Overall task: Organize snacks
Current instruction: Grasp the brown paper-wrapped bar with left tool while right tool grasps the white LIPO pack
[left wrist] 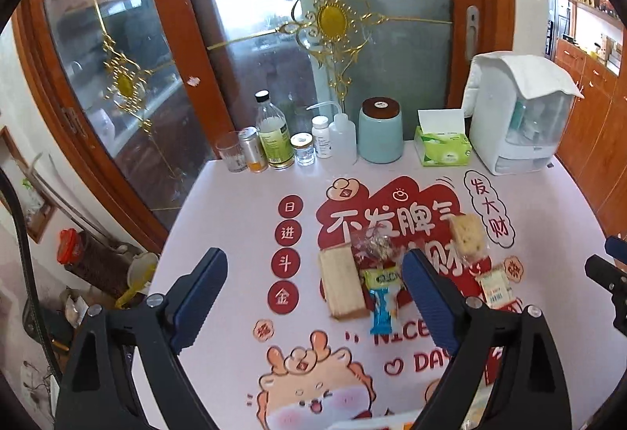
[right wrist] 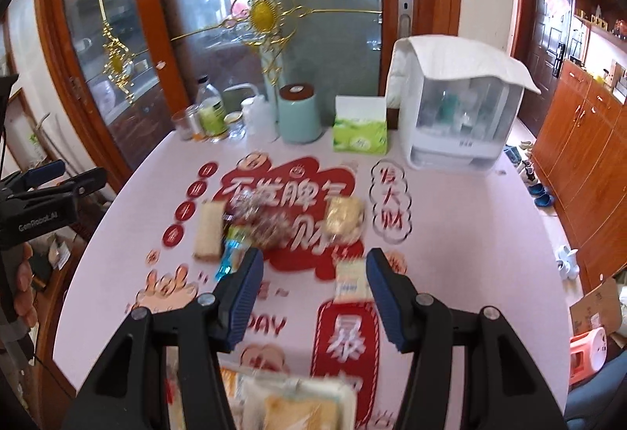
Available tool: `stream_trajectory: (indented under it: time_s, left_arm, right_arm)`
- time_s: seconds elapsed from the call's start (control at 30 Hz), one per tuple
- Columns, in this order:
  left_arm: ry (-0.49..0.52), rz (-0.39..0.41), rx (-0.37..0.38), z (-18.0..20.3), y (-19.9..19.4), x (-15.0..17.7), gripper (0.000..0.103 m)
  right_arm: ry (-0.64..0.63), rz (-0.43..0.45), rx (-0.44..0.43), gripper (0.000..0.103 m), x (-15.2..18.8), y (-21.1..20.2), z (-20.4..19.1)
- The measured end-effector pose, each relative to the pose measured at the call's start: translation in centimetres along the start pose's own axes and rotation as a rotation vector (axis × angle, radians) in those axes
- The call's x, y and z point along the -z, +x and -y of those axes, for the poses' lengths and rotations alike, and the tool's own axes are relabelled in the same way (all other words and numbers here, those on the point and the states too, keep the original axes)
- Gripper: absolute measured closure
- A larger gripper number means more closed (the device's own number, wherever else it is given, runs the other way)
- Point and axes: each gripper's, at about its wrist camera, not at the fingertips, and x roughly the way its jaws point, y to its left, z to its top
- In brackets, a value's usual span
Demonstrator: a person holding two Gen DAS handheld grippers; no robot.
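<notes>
Several wrapped snacks lie mid-table. In the left wrist view: a long tan wafer bar (left wrist: 343, 283), a blue-and-white candy packet (left wrist: 383, 306), a clear crinkly packet (left wrist: 372, 246), a pale square cracker (left wrist: 468, 234) and a small white packet (left wrist: 497, 287). My left gripper (left wrist: 313, 273) is open and empty above the table, just left of them. In the right wrist view my right gripper (right wrist: 313, 273) is open and empty, with the small white packet (right wrist: 352, 281) between its fingers' line of sight. The wafer bar (right wrist: 209, 230) and cracker (right wrist: 345, 216) lie beyond. A tray of snacks (right wrist: 290, 402) sits at the bottom edge.
At the back of the table (left wrist: 235, 195) stand a glass, a can, bottles (left wrist: 274, 132), a teal canister (left wrist: 381, 132), a green tissue box (left wrist: 443, 146) and a white covered organiser (left wrist: 517, 116). The glass door is behind. The left table edge drops to floor clutter.
</notes>
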Motion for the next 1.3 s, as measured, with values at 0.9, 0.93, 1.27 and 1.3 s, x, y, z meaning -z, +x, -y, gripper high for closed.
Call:
stream_trajectory:
  time_s: [0.9,0.93,1.27,1.3]
  left_arm:
    - [-0.11,-0.577,0.098,1.5,30.5,6.1,0.013]
    - [-0.105,-0.583,0.097,1.7,30.8,6.4,0.013]
    - [-0.137,-0.614,0.116,2.2,32.2,7.8,0.016]
    - [-0.142,-0.617,0.123,2.0,32.2,8.0,0.017]
  right_arm:
    - [0.114,-0.543,0.034,0.048,4.2,25.5,5.8]
    - [0.11,-0.549,0.036,0.048,4.4,25.7,5.8]
    - [0.118,-0.578,0.029,0.048,5.3,26.9,6.3]
    - [0.119,-0.58,0.028,0.048,5.4,27.0,6.1]
